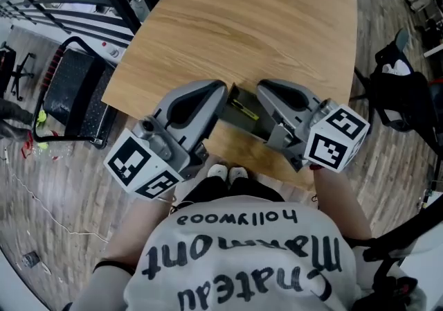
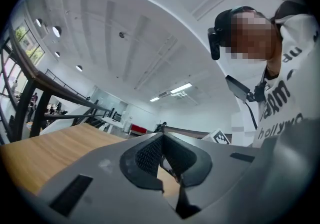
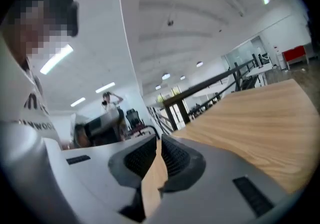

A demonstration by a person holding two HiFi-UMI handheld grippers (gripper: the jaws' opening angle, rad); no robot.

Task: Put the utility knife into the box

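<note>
Though partly hidden, the utility knife (image 1: 243,110) lies diagonally on the table (image 1: 277,19).

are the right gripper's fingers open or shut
Shut: the right gripper has its fingers meeting at the tips, nothing held between them.

You hold one gripper in each hand, low and close in front of your body. Your left gripper (image 1: 221,88) points far and a bit right. Your right gripper (image 1: 263,88) points far and a bit left. Their tips are near each other but do not touch. The left fingers (image 2: 147,155) are pressed together with nothing between them. The right fingers (image 3: 175,158) are together too, and empty. Your left arm (image 1: 128,233) and right arm (image 1: 339,197) are bent in at your sides.
</note>
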